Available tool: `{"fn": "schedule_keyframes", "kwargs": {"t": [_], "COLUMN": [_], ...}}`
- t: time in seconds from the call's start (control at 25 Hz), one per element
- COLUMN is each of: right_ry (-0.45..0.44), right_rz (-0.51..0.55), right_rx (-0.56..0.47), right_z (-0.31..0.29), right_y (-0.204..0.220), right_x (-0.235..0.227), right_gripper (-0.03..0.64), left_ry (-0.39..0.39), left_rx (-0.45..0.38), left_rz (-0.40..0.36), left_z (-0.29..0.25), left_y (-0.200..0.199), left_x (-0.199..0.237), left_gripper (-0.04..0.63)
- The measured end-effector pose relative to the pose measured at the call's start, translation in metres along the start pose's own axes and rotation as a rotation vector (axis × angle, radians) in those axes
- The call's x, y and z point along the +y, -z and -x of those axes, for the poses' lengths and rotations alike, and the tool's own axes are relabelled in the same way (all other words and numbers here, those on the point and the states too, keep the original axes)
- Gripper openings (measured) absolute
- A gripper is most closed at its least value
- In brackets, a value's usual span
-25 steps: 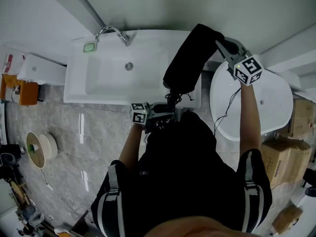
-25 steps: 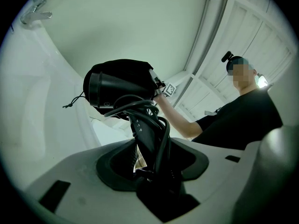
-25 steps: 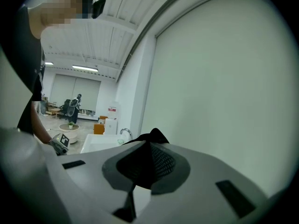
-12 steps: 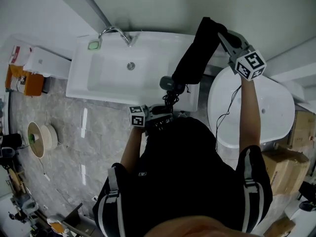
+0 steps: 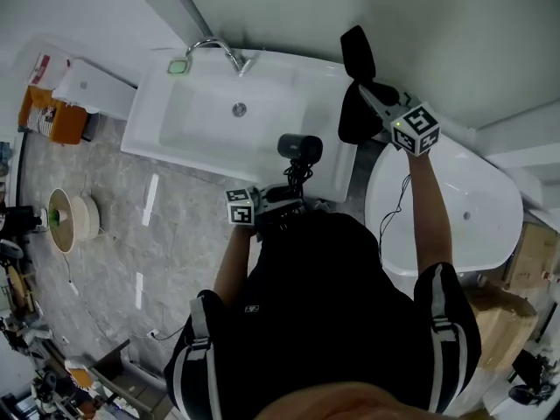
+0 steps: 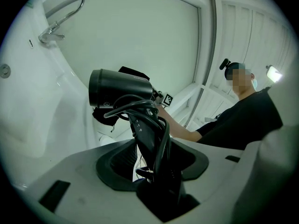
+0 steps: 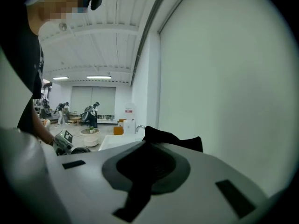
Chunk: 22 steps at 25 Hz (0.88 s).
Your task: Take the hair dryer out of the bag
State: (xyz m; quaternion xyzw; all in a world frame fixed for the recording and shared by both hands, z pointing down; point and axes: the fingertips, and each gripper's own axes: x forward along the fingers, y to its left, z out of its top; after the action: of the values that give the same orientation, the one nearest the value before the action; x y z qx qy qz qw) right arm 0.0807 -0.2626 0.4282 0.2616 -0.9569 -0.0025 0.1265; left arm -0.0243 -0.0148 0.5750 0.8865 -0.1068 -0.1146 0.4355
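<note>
The bag (image 5: 350,116) is now hanging clear of the dryer (image 5: 299,149), upper right, the right tool (image 5: 378,103) pinching it; the left tool (image 5: 289,198) is clamping the dryer's handle.

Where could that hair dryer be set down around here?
The sink basin is bare from faucet to near rim, drain aside. The flat ledge on its right, beneath the hair dryer, looks free too. Crowded: the far right corner, where the right gripper holds the bag.
</note>
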Motion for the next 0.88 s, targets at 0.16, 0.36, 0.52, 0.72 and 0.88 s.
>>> {"fn": "schedule_keyframes", "kwargs": {"t": [0.16,0.36,0.52,0.72,0.88], "right_ry": [-0.068,-0.078,-0.1,-0.168,-0.217], "right_rz": [-0.069,-0.185,-0.222,-0.181,-0.111], "right_rx": [0.002,0.036,0.118,0.272,0.395], "right_z": [-0.01,-0.02,-0.029,-0.045,-0.049], "right_y": [0.026,0.081,0.134,0.189,0.225], "right_x": [0.024,0.03,0.056,0.093,0.117], "right_gripper": [0.072,0.072,0.072,0.073,0.159], "left_ry": [-0.021,-0.07,-0.098,-0.117,-0.127], "left_rx": [-0.03,-0.056,-0.083,-0.084,-0.09], "left_rz": [-0.017,-0.029,-0.022,-0.022,-0.023], "left_z": [-0.002,-0.007,-0.006,-0.002,-0.004], "left_y": [-0.005,-0.006,-0.004,-0.003,-0.006], "left_x": [0.0,0.009,0.012,0.013,0.016], "left_gripper": [0.195,0.195,0.195,0.195,0.195]}}
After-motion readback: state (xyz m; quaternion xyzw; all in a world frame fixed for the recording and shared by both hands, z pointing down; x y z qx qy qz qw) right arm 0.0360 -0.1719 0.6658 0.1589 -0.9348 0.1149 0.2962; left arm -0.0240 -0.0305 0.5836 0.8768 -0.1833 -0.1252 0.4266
